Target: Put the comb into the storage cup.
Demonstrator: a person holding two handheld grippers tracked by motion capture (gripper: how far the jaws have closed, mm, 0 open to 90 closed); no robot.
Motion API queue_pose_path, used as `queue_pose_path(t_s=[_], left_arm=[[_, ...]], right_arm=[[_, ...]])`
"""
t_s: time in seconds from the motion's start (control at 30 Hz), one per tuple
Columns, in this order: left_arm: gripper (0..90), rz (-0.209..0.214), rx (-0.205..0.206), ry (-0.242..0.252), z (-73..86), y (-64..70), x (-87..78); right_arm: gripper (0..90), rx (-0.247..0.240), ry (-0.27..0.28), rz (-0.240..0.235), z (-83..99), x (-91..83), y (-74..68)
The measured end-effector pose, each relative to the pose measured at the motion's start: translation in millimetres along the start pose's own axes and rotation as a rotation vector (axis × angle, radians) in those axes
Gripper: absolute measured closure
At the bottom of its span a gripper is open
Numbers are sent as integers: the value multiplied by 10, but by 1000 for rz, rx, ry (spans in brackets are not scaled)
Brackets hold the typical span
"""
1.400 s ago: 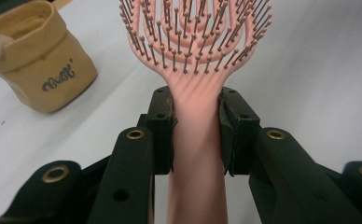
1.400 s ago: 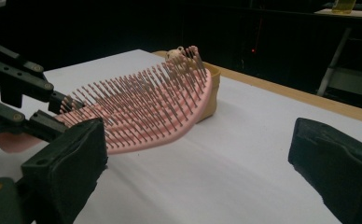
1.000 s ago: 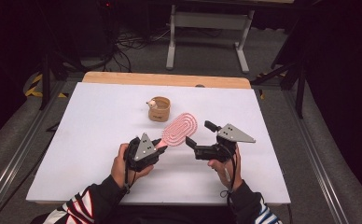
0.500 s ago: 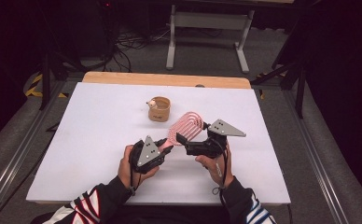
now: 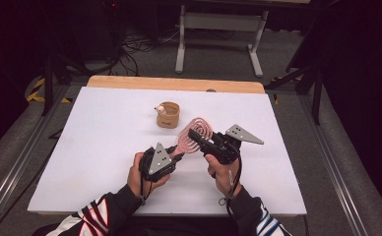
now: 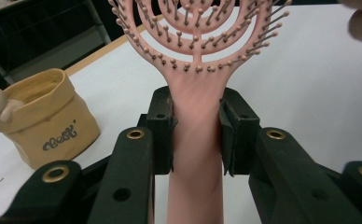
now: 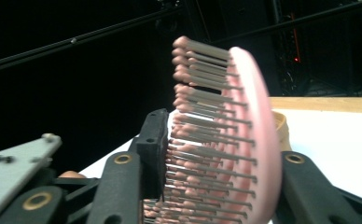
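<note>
Two grippers on one pink hairbrush [image 5: 193,135], held above white table [image 5: 90,147]. Left gripper [image 6: 196,135] clamped on handle. Right gripper [image 7: 216,154] straddles bristled head; contact unclear. Tan cup [image 5: 168,114] just beyond. Risk: jaw bends bristles, head twists, handle slips.

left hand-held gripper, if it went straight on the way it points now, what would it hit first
It is already shut on the brush handle, so the brush goes with it. Beyond the brush head, the first thing in line looks like the right hand-held gripper, whose jaws bracket the head. Depth beyond that is unclear; the cup sits off to the side.
</note>
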State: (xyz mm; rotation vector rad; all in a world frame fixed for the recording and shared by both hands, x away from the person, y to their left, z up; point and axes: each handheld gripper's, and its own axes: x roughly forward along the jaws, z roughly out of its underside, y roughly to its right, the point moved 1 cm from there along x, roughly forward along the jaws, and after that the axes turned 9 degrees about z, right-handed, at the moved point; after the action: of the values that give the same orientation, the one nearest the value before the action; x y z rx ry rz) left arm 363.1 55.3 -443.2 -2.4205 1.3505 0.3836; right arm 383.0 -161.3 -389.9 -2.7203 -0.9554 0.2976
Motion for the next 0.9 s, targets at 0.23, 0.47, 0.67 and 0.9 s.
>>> queue_pose_path(t_s=[0.23, 0.47, 0.67, 0.9], left_arm=[[696, 8, -1, 6, 10, -15, 60], [692, 30, -2, 8, 7, -29, 87], [627, 46, -9, 2, 15, -43, 97], [558, 78, -6, 4, 28, -83, 63]], right_arm=[[634, -54, 8, -12, -26, -35, -98], [637, -123, 10, 1, -46, -41, -149], [640, -188, 18, 5, -68, -21, -205], [642, -219, 29, 10, -106, -26, -225]])
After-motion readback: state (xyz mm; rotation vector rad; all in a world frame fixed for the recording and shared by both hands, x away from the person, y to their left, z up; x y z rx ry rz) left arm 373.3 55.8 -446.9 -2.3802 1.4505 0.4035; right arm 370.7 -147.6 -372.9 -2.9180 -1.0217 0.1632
